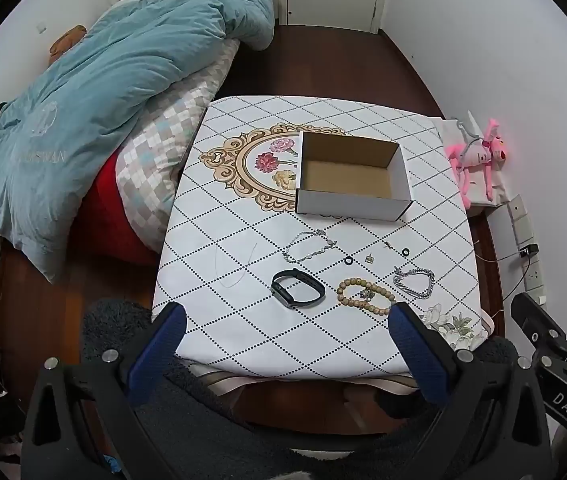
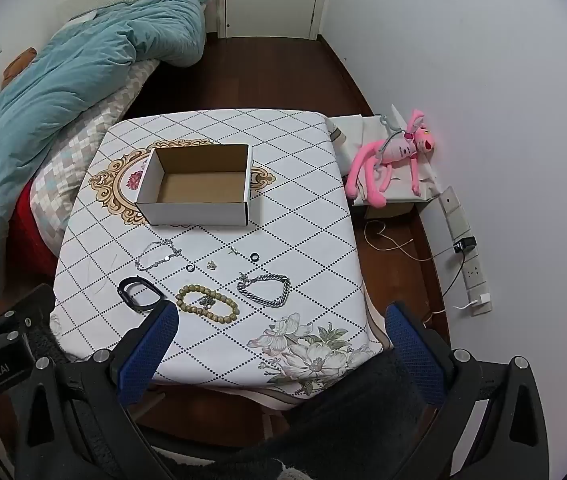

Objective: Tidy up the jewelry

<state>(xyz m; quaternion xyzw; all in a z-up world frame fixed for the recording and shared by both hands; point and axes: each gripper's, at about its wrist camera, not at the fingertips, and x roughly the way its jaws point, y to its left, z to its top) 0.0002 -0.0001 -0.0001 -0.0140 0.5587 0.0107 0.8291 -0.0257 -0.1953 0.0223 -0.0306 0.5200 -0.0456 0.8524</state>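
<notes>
We hold both grippers back from the near edge of the table (image 1: 423, 140), the left gripper (image 1: 287, 316) and the right gripper (image 2: 279, 316) each with fingers spread wide and holding nothing, so every piece is still to be lifted into the box (image 2: 195, 188), which sits open and empty toward the far side. Nearer us than the box and to its left lies the thin silver bracelet (image 2: 157, 256), and nearer still the black watch band (image 2: 141, 292); a limp chain like that may slip through wide pads or drag across the cloth. Directly in front of the box sit a small ring (image 2: 190, 267), a tiny charm (image 2: 212, 266), a small cross-shaped piece (image 2: 233, 251) and a second ring (image 2: 254, 257), and we judge these the riskiest, since a pinch could flick them off the table. Closer to us, the bead bracelet (image 2: 207, 298) holds another small piece inside its loop, which might be carried along or dropped. In front of the box's right end lies the heavy chain bracelet (image 2: 263, 288), which could swing and knock the box.
</notes>
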